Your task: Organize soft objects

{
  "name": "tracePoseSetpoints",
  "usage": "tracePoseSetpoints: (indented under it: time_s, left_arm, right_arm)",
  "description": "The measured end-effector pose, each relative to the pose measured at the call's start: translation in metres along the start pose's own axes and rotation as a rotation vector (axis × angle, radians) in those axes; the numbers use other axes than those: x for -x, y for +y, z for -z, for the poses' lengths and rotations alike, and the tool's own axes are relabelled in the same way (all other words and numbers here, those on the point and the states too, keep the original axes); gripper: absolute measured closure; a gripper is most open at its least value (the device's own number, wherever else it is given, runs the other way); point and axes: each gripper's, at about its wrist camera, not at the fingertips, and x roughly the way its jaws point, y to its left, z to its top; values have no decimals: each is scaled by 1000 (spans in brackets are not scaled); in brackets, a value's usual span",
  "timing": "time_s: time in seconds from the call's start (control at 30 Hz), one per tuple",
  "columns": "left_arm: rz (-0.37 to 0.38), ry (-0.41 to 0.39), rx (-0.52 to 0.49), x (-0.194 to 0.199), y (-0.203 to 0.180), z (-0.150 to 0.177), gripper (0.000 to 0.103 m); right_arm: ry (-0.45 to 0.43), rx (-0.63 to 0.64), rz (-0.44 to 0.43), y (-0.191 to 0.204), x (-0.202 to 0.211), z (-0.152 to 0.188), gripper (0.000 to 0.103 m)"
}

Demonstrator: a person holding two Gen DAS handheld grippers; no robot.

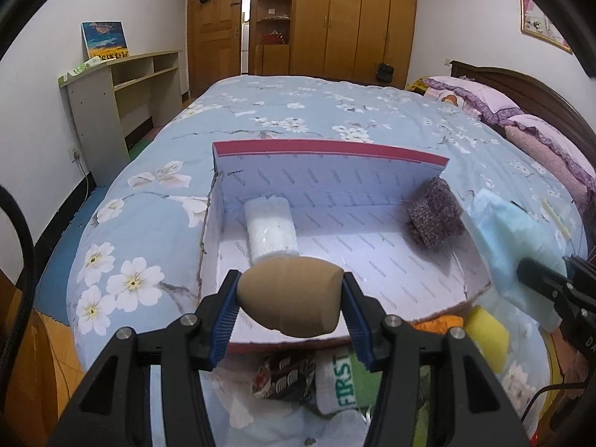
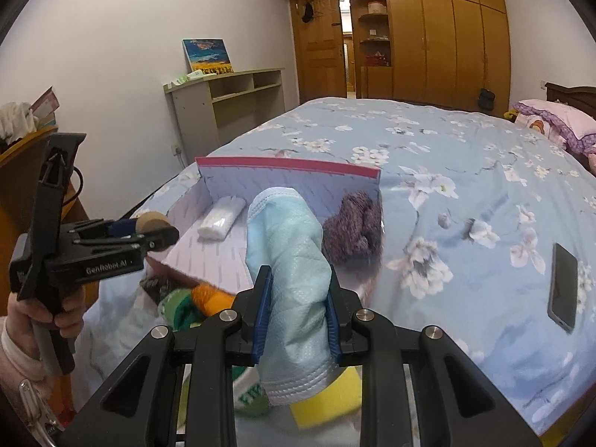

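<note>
A tan egg-shaped sponge [image 1: 292, 296] is clamped between the blue pads of the left gripper [image 1: 290, 307], held above the near edge of an open white box [image 1: 372, 260] with a red rim. A light blue cloth [image 2: 292, 283], folded over itself, is pinched in the narrow jaws of the right gripper [image 2: 297, 316]; in the left wrist view it appears at three o'clock. Below both tools, at six o'clock, a heap of soft things is seen: a yellow sponge [image 1: 486, 333], a green-and-white sock [image 1: 344, 380], an orange item [image 2: 212, 298]. Inside the box, a white roll [image 1: 272, 229] lies at eleven o'clock and a purple knitted piece [image 1: 434, 214] rests against the right end at two o'clock. The box sits on a blue floral bedspread [image 1: 298, 111]. In the right wrist view a dark phone [image 2: 562, 287] lies on it at three o'clock. Farther off, a shelf unit [image 1: 123, 89] and wooden wardrobes [image 1: 354, 18] are seen.
</note>
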Motion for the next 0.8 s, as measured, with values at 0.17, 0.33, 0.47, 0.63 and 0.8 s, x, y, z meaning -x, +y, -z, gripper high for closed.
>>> tracePoseSetpoints:
  time_s: [0.17, 0.33, 0.47, 0.63, 0.8]
  left_arm:
    - [-8, 8, 5, -14, -1, -4, 47]
    - [-10, 21, 15, -27, -1, -4, 47]
    - [-23, 19, 1, -35, -6, -4, 47]
    - [-40, 17, -6, -44, -7, -5, 47]
    - [-55, 39, 2, -55, -4, -1, 47]
  right_arm:
    - [0, -1, -5, -1, -18, -8, 77]
    - [7, 9, 7, -5, -32, -11, 77]
    - [11, -3, 0, -9, -42, -11, 77]
    - [24, 0, -5, -12, -53, -12, 76]
    - [60, 36, 14, -10, -66, -8, 76]
